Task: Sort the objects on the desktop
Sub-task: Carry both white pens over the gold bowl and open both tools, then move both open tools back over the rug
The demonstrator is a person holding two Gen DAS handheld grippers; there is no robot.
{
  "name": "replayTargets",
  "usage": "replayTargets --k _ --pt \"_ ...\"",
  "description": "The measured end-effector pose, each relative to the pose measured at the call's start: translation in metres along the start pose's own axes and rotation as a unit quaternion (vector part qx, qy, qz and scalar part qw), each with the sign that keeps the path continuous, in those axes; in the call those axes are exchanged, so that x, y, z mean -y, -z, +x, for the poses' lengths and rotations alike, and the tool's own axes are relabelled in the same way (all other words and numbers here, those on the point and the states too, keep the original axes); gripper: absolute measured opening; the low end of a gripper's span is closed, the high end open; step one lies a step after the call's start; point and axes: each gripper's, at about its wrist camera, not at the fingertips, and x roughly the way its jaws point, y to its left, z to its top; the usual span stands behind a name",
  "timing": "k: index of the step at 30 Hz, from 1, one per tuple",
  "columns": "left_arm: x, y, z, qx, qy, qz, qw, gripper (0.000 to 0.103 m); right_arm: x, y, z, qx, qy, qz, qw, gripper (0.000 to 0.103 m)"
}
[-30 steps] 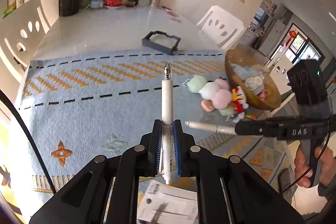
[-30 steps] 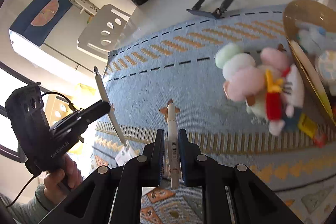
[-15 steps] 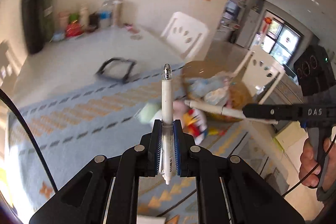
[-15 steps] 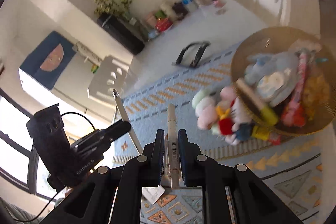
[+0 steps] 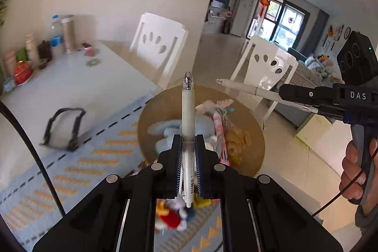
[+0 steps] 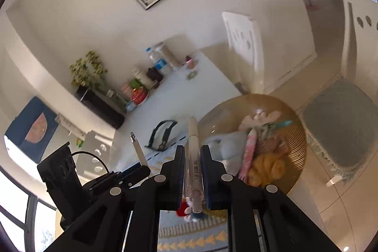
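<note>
Currently two pens are carried, one per gripper. A white pen w/ clear tip (image 5: 188,110) is clamped btwn the blue-ribbed pads of the left gripper (image 5: 188,155); its barrel is pale and frosted, a barcode label is seen low on it, and its clear tip w/ dark metal point is aimed up and away from the camera. A second white pen (image 6: 194,157) is pinched by the right gripper (image 6: 193,171), jaws drawn tight on it; it is off-white, blunt at the far end, w/ a barcode sticker and a clear section near the pads. Both pens are held in the air over a round woven basket (image 5: 165,100) at the table's corner. The basket is filled w/ soft toys (image 5: 170,129): pale blue plush, a pink-and-white striped piece, an orange-yellow furry one. A blue patterned cloth (image 5: 78,169) is spread under it. A black tray-like frame (image 5: 62,129) is left on the bare white table (image 5: 82,86) beyond the cloth. White chairs (image 5: 158,44) are set at the table's far side. A hand (image 5: 354,169) is wrapped on the right gripper's handle.
</note>
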Motion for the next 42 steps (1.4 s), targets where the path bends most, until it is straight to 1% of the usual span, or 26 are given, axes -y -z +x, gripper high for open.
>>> replayTargets --k 7,9,10,11,12,13,15,17,18,19,20,22,23,25,27,28,30,32,34,36,38,39,40,41,42 --pt "0.000 -0.015 0.036 -0.018 0.014 0.004 0.9997 0.009 0.021 -0.013 0.025 -0.001 0.014 0.020 1.000 0.013" --pt "-0.003 -0.018 0.043 -0.025 0.025 -0.001 0.9994 0.011 0.024 -0.014 0.034 -0.005 0.030 0.020 0.999 0.013" --pt "-0.005 -0.018 0.049 -0.039 0.035 -0.008 0.9986 0.022 0.024 -0.013 0.039 -0.015 0.047 0.017 0.999 0.015" --pt "-0.008 -0.018 0.054 -0.053 0.037 -0.014 0.9978 0.028 0.024 -0.013 0.045 -0.031 0.067 0.011 0.997 0.022" --pt "-0.012 -0.017 0.058 -0.069 0.035 -0.025 0.9967 0.036 0.023 -0.010 0.050 -0.049 0.083 0.006 0.995 0.023" --pt "-0.018 -0.011 0.060 -0.087 0.034 -0.041 0.9947 0.037 0.024 -0.009 0.051 -0.054 0.083 0.006 0.995 0.023" --pt "-0.029 -0.001 0.054 -0.100 0.044 -0.071 0.9915 0.037 0.024 -0.002 0.049 -0.065 0.065 0.013 0.996 0.024" --pt "-0.047 0.016 0.028 -0.084 0.062 -0.115 0.9879 0.037 0.020 0.009 0.042 -0.075 0.041 0.012 0.996 0.026" --pt "-0.053 0.022 0.019 -0.079 0.063 -0.126 0.9869 0.040 0.018 0.014 0.040 -0.080 0.035 0.009 0.996 0.027" --pt "-0.064 0.033 0.004 -0.074 0.057 -0.140 0.9857 0.046 0.016 0.019 0.037 -0.085 0.029 0.005 0.996 0.031" --pt "-0.071 0.042 -0.005 -0.071 0.050 -0.148 0.9852 0.049 0.013 0.026 0.035 -0.091 0.021 0.002 0.996 0.033" --pt "-0.088 0.062 -0.024 -0.066 0.036 -0.164 0.9835 0.050 0.007 0.043 0.034 -0.104 0.005 -0.002 0.995 0.034" --pt "-0.094 0.070 -0.027 -0.070 0.035 -0.173 0.9817 0.050 0.002 0.055 0.034 -0.115 0.000 -0.006 0.993 0.035" --pt "-0.106 0.084 -0.027 -0.089 0.036 -0.199 0.9754 0.050 -0.005 0.073 0.041 -0.133 -0.009 -0.005 0.991 0.036" --pt "-0.112 0.093 -0.023 -0.092 0.037 -0.210 0.9727 0.050 -0.013 0.095 0.052 -0.160 -0.015 -0.002 0.987 0.036" --pt "-0.112 0.099 -0.017 -0.097 0.036 -0.204 0.9735 0.050 -0.016 0.104 0.059 -0.174 -0.014 -0.001 0.985 0.036" --pt "-0.110 0.105 -0.006 -0.116 0.015 -0.193 0.9744 0.050 -0.020 0.118 0.069 -0.196 -0.019 0.011 0.980 0.036" --pt "-0.109 0.112 0.006 -0.142 0.021 -0.184 0.9723 0.050 -0.022 0.125 0.072 -0.203 -0.027 0.019 0.979 0.036" --pt "-0.104 0.118 0.012 -0.152 0.025 -0.184 0.9709 0.050 -0.023 0.129 0.074 -0.207 -0.025 0.018 0.978 0.036" --pt "-0.102 0.121 0.016 -0.148 0.018 -0.202 0.9680 0.050 -0.021 0.130 0.076 -0.208 -0.024 0.021 0.978 0.036" --pt "-0.107 0.124 0.018 -0.128 0.011 -0.238 0.9627 0.050 -0.016 0.128 0.076 -0.208 -0.024 0.031 0.977 0.036" --pt "-0.112 0.125 0.016 -0.100 0.014 -0.268 0.9581 0.050 -0.015 0.128 0.077 -0.209 -0.025 0.034 0.977 0.036" --pt "-0.116 0.126 0.015 -0.084 0.007 -0.290 0.9533 0.050 -0.014 0.127 0.076 -0.209 -0.027 0.037 0.977 0.036" --pt "-0.119 0.126 0.018 -0.081 -0.011 -0.307 0.9483 0.050 -0.013 0.127 0.076 -0.208 -0.027 0.038 0.977 0.037" --pt "-0.123 0.126 0.023 -0.089 -0.029 -0.320 0.9428 0.050 -0.013 0.127 0.077 -0.208 -0.026 0.038 0.977 0.037"
